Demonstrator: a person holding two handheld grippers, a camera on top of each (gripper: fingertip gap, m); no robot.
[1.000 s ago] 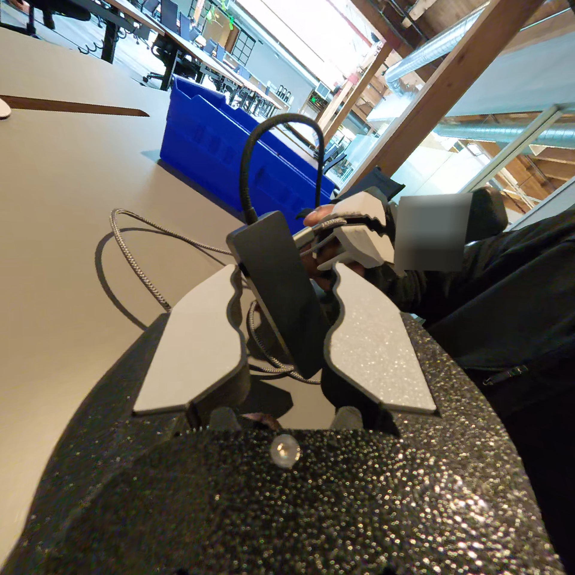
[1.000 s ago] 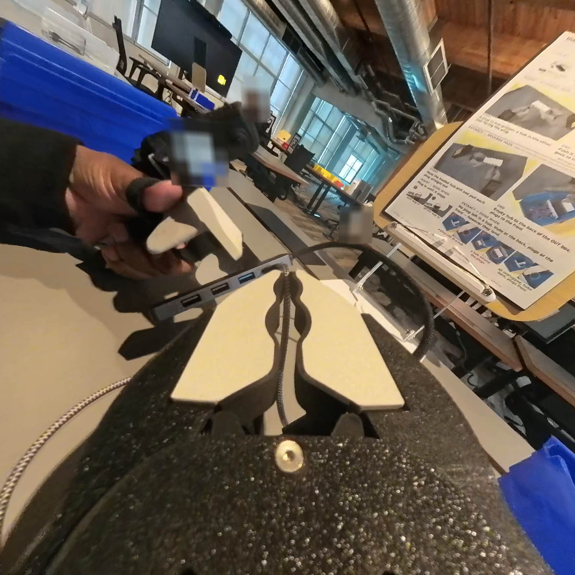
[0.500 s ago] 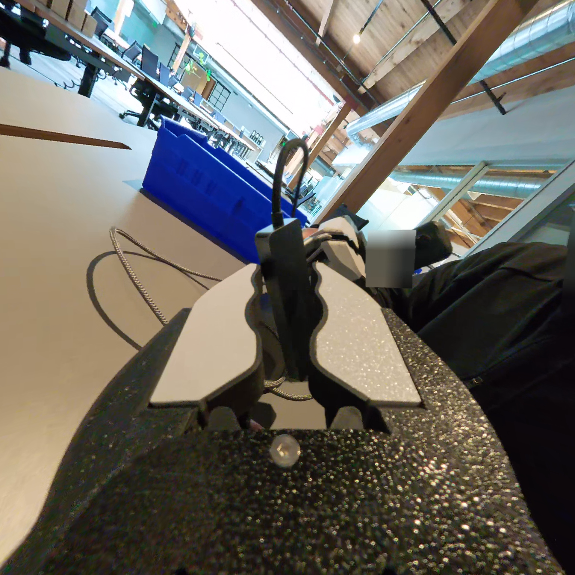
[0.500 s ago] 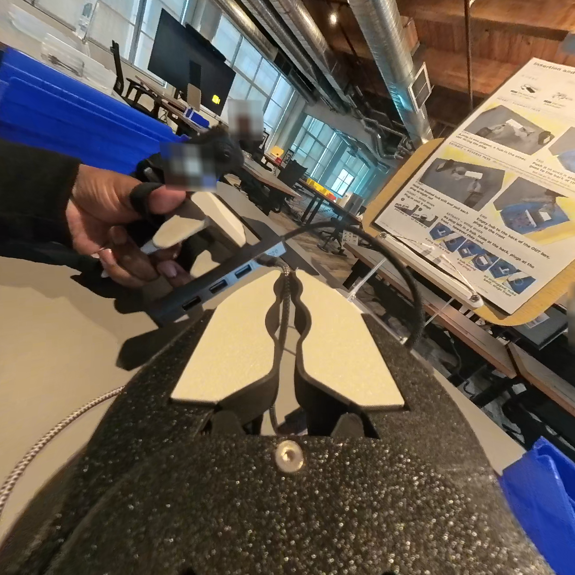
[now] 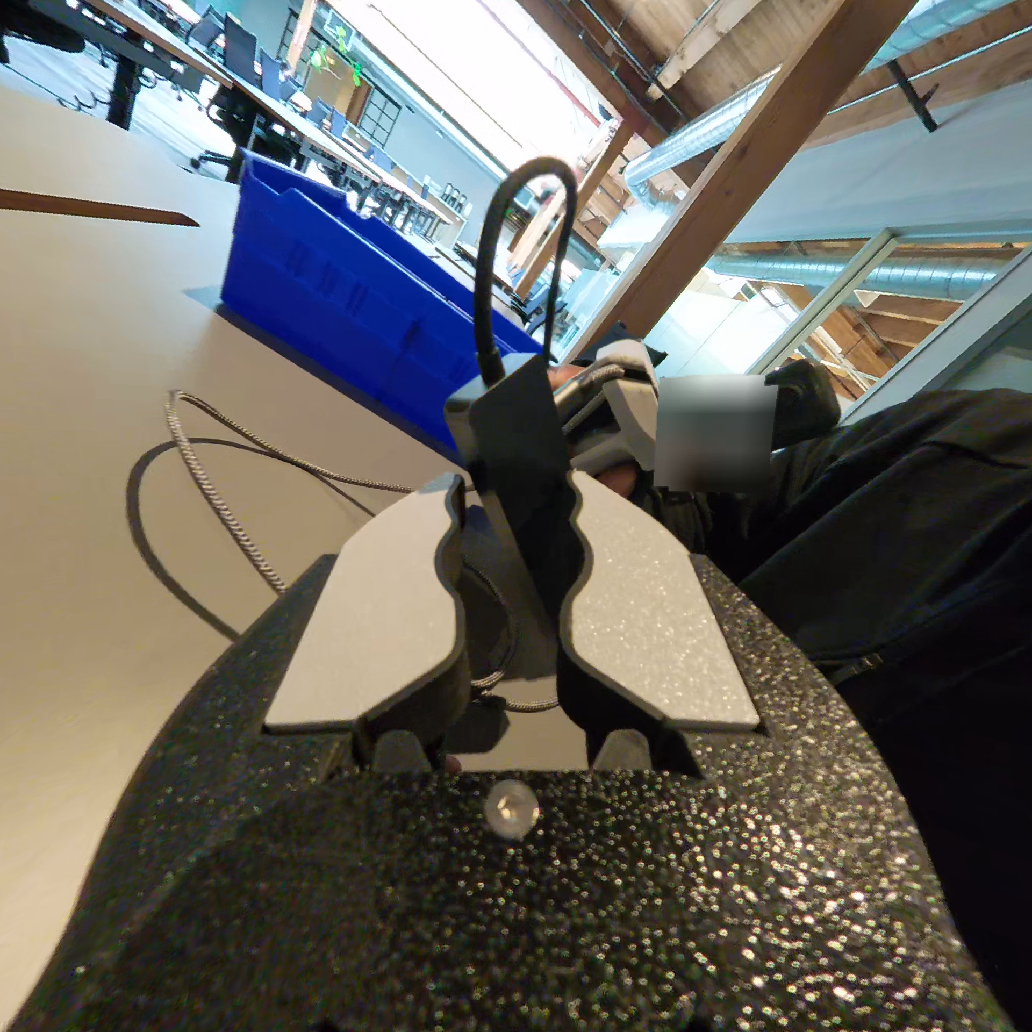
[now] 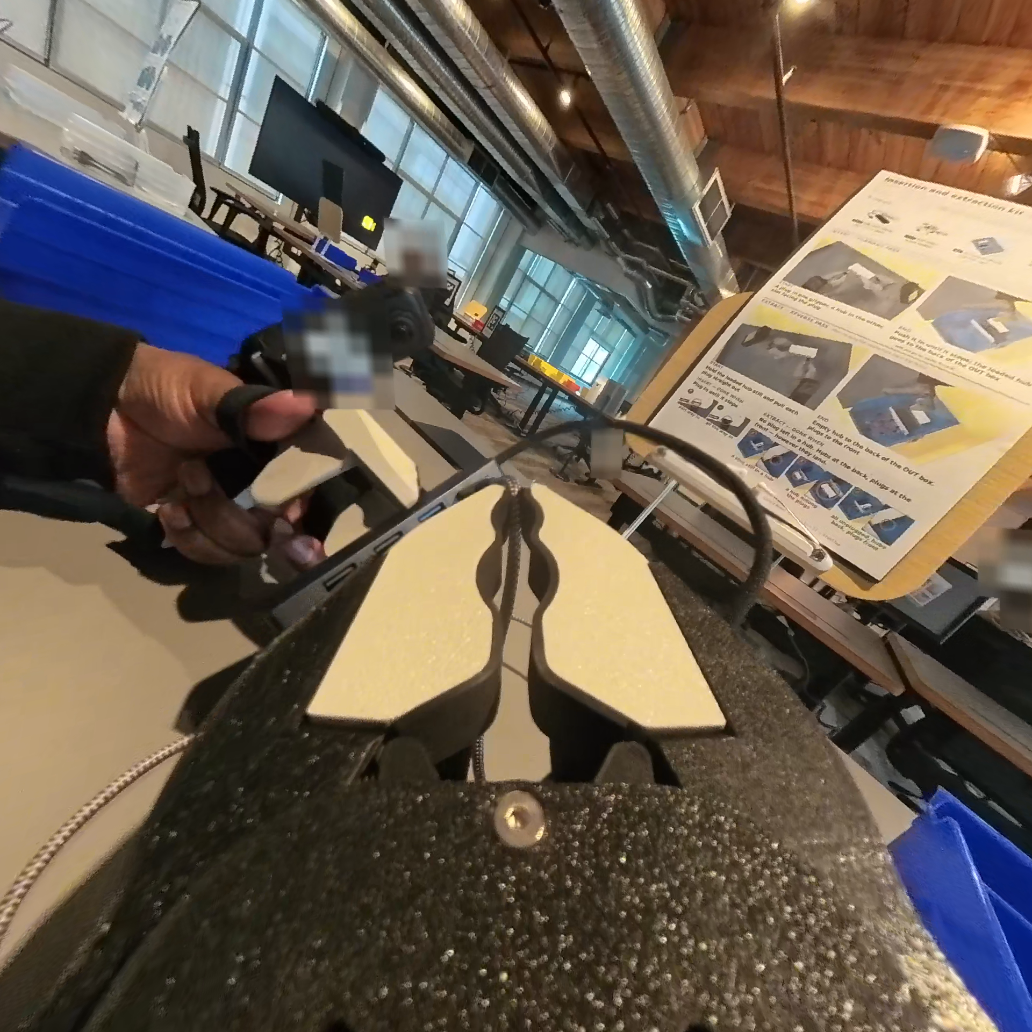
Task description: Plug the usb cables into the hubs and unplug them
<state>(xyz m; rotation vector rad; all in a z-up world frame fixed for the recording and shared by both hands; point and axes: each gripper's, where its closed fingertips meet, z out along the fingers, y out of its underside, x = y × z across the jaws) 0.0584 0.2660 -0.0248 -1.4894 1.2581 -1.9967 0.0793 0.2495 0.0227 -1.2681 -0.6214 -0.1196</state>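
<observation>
My left gripper (image 5: 516,491) is shut on a dark grey USB hub (image 5: 516,435) and holds it tilted above the table. The hub's own black cable (image 5: 522,190) arches up from its far end. My right gripper (image 6: 516,494) is shut on a braided grey USB cable (image 6: 511,564) near its plug, with the plug at the hub's port row (image 6: 391,536); whether it is seated is hidden by my fingers. The right gripper (image 5: 608,402) shows beyond the hub in the left wrist view. The left gripper (image 6: 357,463) and the hand on it show in the right wrist view.
A blue bin (image 5: 335,301) stands on the beige table (image 5: 84,391) behind the hub. The braided cable loops over the table (image 5: 223,514). An instruction board (image 6: 871,391) leans at the right, and another blue bin's corner (image 6: 971,916) is at the lower right. My right fingertips sit around 6 cm from my left ones.
The left gripper has closed on the hub and turned it more edge-on, then tilted it a little. The right gripper stays on the cable, now close against the hub's ports.
</observation>
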